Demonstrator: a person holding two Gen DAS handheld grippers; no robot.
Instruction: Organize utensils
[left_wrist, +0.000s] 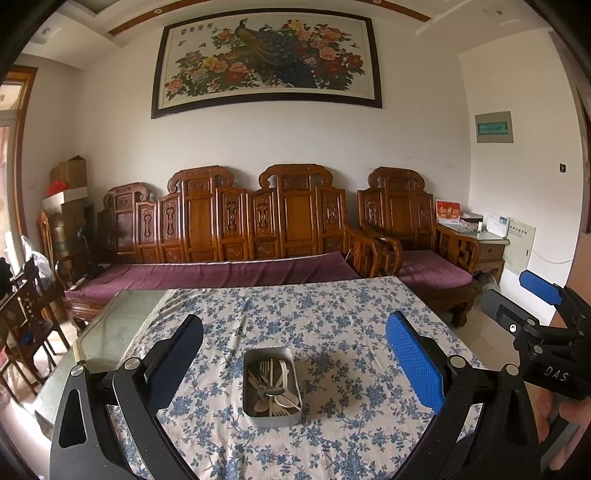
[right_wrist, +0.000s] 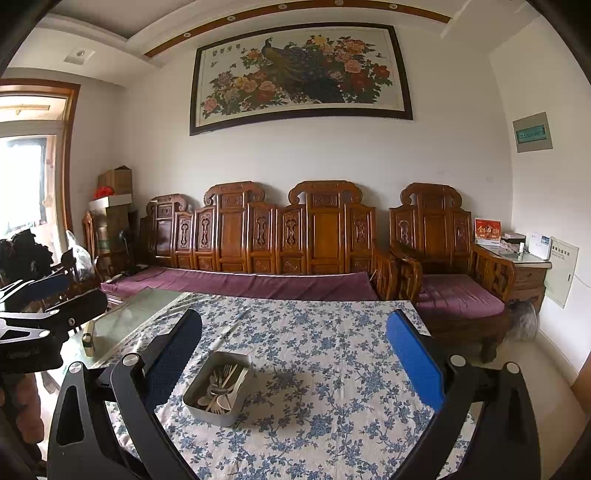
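Observation:
A metal tin (left_wrist: 255, 413) sits on the blue-flowered tablecloth (left_wrist: 332, 317). It holds several utensils (left_wrist: 271, 387): forks, spoons and pale sticks. My left gripper (left_wrist: 295, 354) is open and empty, above and just behind the tin. In the right wrist view the tin (right_wrist: 192, 404) with its utensils (right_wrist: 221, 387) lies left of centre, near my left finger. My right gripper (right_wrist: 295, 354) is open and empty. It also shows at the right edge of the left wrist view (left_wrist: 517, 306).
The cloth covers a glass-topped table (left_wrist: 118, 325) whose bare glass shows at the far left. A carved wooden sofa (left_wrist: 229, 236) with purple cushions stands behind the table. A wooden chair (left_wrist: 22, 317) stands at the left.

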